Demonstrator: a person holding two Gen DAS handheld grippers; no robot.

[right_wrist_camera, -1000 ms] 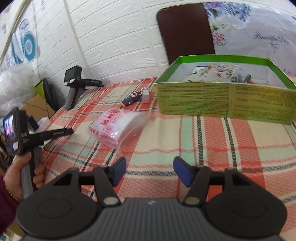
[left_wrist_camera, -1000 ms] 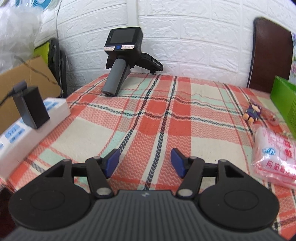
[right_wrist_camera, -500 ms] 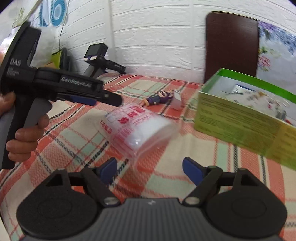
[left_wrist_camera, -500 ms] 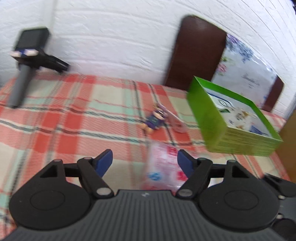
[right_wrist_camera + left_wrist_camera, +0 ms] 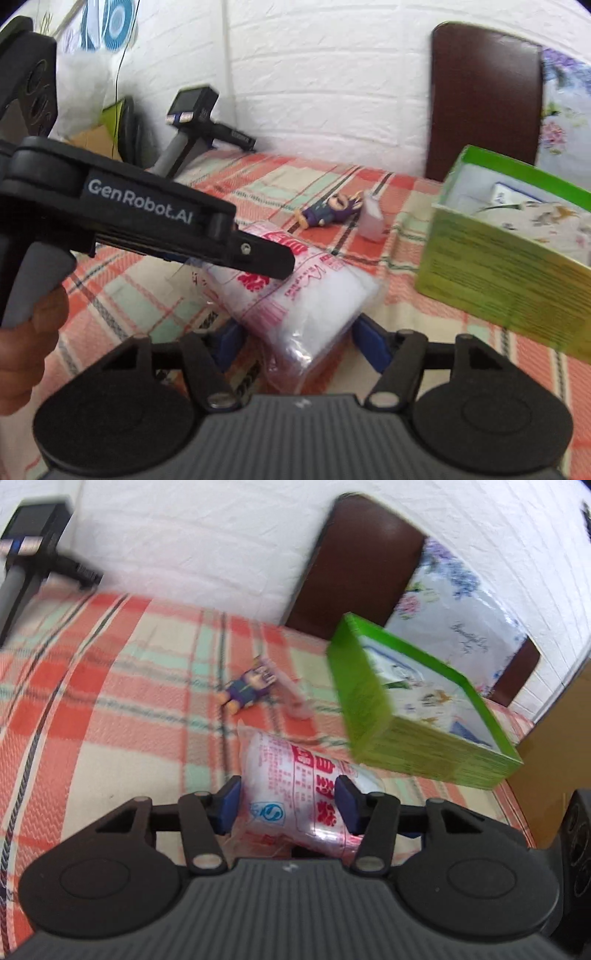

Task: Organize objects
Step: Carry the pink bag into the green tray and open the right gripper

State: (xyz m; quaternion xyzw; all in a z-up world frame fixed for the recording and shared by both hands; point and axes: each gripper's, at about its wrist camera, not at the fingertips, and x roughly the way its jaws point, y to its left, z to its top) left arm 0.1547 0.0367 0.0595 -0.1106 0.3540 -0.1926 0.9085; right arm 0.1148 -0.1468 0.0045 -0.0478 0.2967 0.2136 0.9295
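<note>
The bag's (image 5: pixel 295 295) near end is hidden behind the right gripper's body. The green box (image 5: pixel 517 280) is cut off at the edge, and its contents can't be made out.

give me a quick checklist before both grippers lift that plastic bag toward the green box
1. Plastic bag between the left gripper pads: ok, jaws closing around it.
2. Bag between the right gripper pads: ok, jaws closing around its near end.
3. Firm hold on both sides: cannot tell, pad contact is not clear.
4. Green box open on top: ok, though papers already lie inside.
5. Toy figure clear of the bag: ok, it lies apart, farther back on the plaid cloth.
6. Grippers clear of each other: cannot tell; the left one reaches over the bag close by.
</note>
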